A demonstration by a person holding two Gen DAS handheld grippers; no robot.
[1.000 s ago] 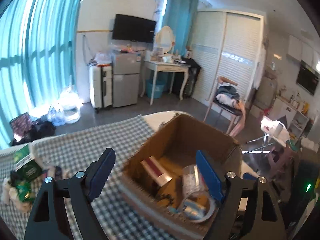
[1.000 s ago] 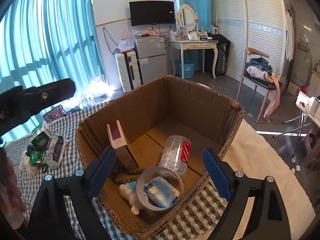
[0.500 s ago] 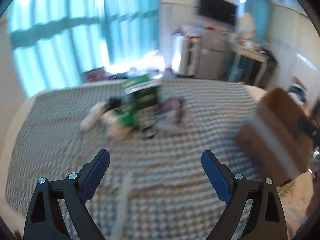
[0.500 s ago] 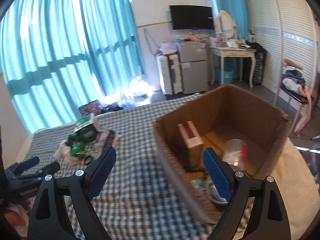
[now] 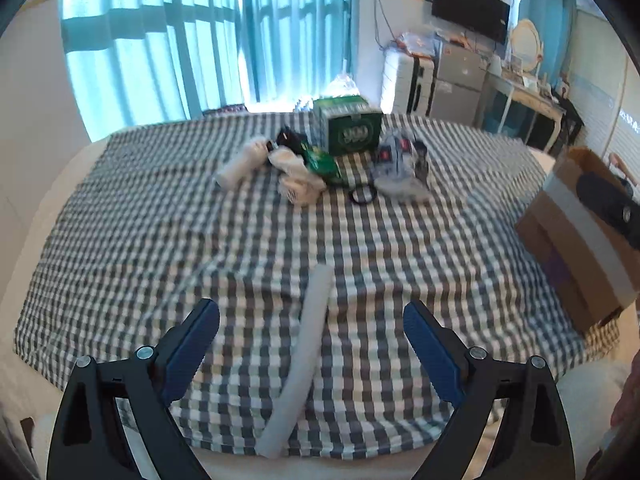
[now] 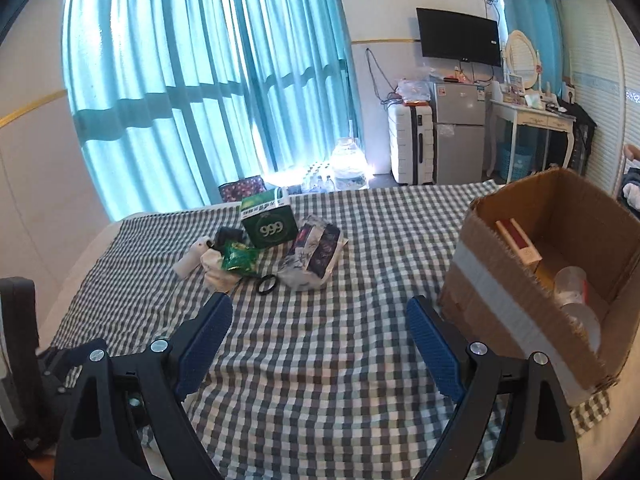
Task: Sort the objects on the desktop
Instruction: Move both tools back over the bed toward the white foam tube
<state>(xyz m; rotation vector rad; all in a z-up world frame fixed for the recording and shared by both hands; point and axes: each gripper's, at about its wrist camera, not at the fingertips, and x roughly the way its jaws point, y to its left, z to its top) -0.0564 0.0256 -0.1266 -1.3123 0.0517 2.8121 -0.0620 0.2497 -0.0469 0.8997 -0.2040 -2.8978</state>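
Left gripper (image 5: 311, 322) hangs over the checked surface (image 5: 200, 240), jaws apart after just widening, clamped on nothing; a pale foam tube (image 5: 304, 356) lies on the cloth below, between them, untouched. Right gripper (image 6: 319, 320) has its jaws spread too, empty, above bare cloth. Up ahead sits the pile: green 999 box (image 6: 269, 224), white bottle (image 6: 192, 258), green packet (image 6: 239, 259), patterned pouch (image 6: 316, 256), black ring (image 6: 267, 283). Off to the right stands the cardboard box (image 6: 520, 312), a red-and-white carton (image 6: 518, 242) and a clear cup (image 6: 570, 288) inside.
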